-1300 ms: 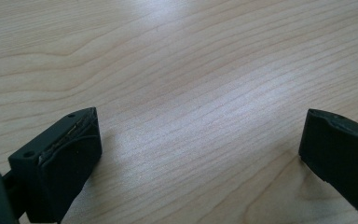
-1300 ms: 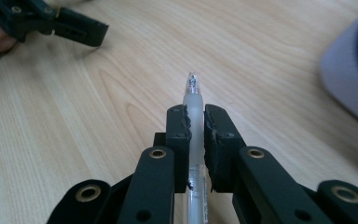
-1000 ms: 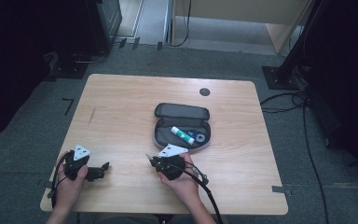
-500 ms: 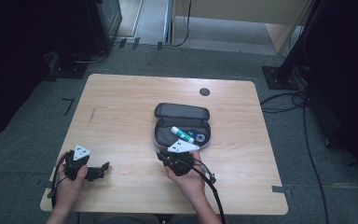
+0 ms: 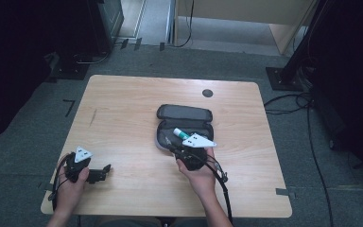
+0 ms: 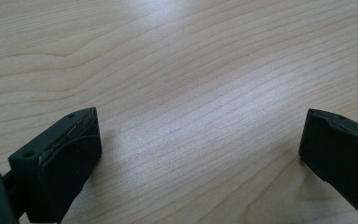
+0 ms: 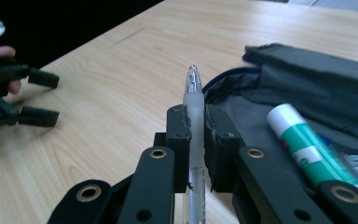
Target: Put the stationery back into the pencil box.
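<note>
We work at a pale wooden table (image 5: pixel 123 109) with rounded corners, standing on grey carpet (image 5: pixel 38 118); dark stands and cables crowd the room's far side and right. A round dark grommet (image 5: pixel 207 93) sits near the table's far edge. Our right gripper (image 7: pixel 195 122) is clamped on a frosted clear pen (image 7: pixel 194 100), which points up between the pads at the near edge of an open black pencil case (image 5: pixel 184 124) lying at the table's middle. A white-and-green glue stick (image 7: pixel 303 142) lies inside the case, just right of the pen. Our left gripper (image 6: pixel 200 140) rests near the table's near-left corner, its jaws spread wide over bare wood grain, holding nothing.
</note>
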Demonstrator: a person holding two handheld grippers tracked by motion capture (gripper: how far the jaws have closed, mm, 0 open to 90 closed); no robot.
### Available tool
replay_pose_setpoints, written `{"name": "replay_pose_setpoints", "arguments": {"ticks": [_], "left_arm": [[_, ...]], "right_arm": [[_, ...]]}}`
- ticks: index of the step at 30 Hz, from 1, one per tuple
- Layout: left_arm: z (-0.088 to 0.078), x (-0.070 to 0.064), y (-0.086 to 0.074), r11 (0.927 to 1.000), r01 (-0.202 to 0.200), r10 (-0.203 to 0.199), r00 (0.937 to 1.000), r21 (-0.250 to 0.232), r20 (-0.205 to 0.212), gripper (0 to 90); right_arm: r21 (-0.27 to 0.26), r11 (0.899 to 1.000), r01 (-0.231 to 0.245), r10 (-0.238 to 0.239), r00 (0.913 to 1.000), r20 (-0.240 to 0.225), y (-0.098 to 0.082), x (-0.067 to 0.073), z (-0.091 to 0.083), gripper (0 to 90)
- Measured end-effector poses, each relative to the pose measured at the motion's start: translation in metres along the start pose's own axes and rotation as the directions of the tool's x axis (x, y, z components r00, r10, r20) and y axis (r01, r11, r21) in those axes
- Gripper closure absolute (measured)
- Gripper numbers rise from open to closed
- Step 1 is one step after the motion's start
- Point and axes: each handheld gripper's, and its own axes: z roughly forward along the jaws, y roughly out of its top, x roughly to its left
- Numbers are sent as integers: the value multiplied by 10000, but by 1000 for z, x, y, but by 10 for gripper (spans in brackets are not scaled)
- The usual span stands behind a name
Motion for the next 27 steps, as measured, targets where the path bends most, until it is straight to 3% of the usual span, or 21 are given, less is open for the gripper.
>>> {"name": "replay_pose_setpoints", "arguments": {"ticks": [18, 27], "left_arm": [[0, 0, 0, 10000, -2, 2, 10000, 5, -2, 0], [0, 0, 0, 10000, 1, -1, 10000, 1, -5, 0]], "right_arm": [[-338, 9994, -38, 57, 9984, 565, 30, -30, 3, 815], [-455, 9988, 157, -116, 9960, 887, 45, -56, 11, 815]]}}
